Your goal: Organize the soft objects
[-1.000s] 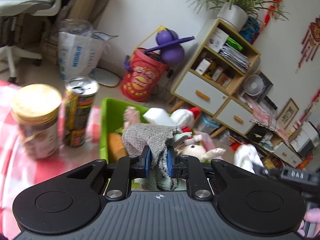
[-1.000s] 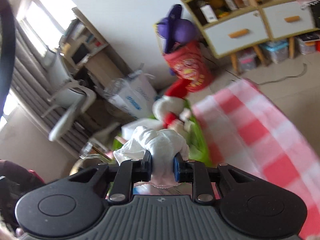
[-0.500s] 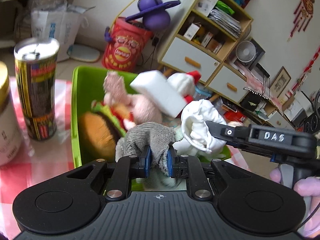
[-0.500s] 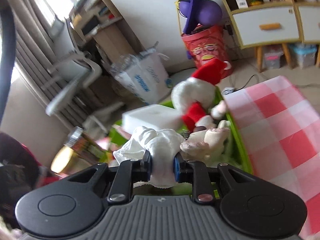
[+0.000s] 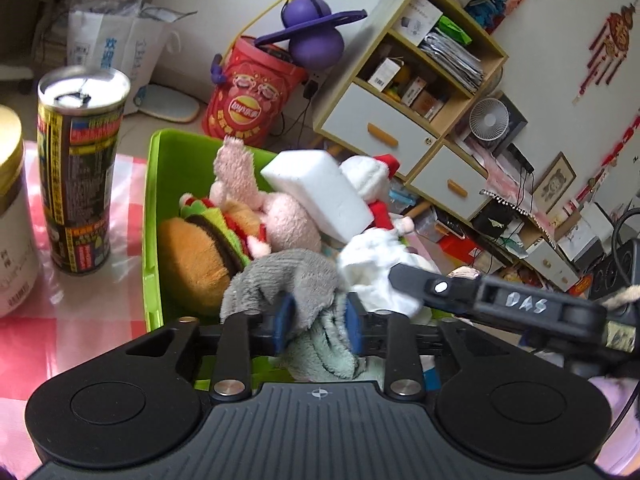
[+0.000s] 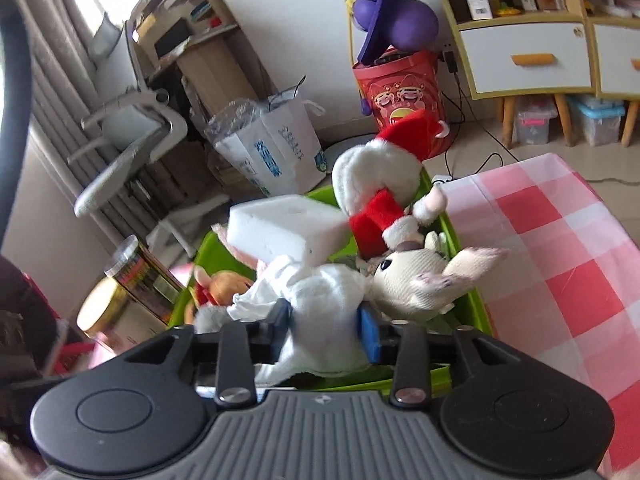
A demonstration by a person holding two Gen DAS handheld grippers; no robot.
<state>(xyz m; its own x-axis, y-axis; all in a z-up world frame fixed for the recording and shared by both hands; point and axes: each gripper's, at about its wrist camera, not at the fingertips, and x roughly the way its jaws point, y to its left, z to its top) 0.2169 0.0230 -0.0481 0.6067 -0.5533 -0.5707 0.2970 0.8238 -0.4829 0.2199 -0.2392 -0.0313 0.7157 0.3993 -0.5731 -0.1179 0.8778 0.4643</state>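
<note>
A green bin (image 5: 160, 184) on the red-checked table holds a burger plush (image 5: 196, 244), a pink plush (image 5: 280, 220), a white foam block (image 5: 320, 196) and a Santa plush (image 6: 380, 176). My left gripper (image 5: 318, 316) stands over the bin's near end with its jaws spread; a grey cloth (image 5: 288, 280) lies loosely between them. My right gripper (image 6: 326, 320) is beside it, its jaws also spread around a white cloth (image 6: 320, 300), which also shows in the left wrist view (image 5: 372, 268). A cream bunny plush (image 6: 416, 280) lies just right of that cloth.
A tall printed can (image 5: 78, 168) and a gold-lidded jar (image 5: 12, 220) stand on the tablecloth (image 6: 560, 248) left of the bin. Beyond the table are a red snack bucket (image 5: 252, 96), a wooden shelf unit (image 5: 404, 92) and an office chair (image 6: 132, 132).
Both grippers moved down over the green bin with their cloths. Their jaws, shut tight on the cloths before, now stand wider, and the cloths rest among the toys.
</note>
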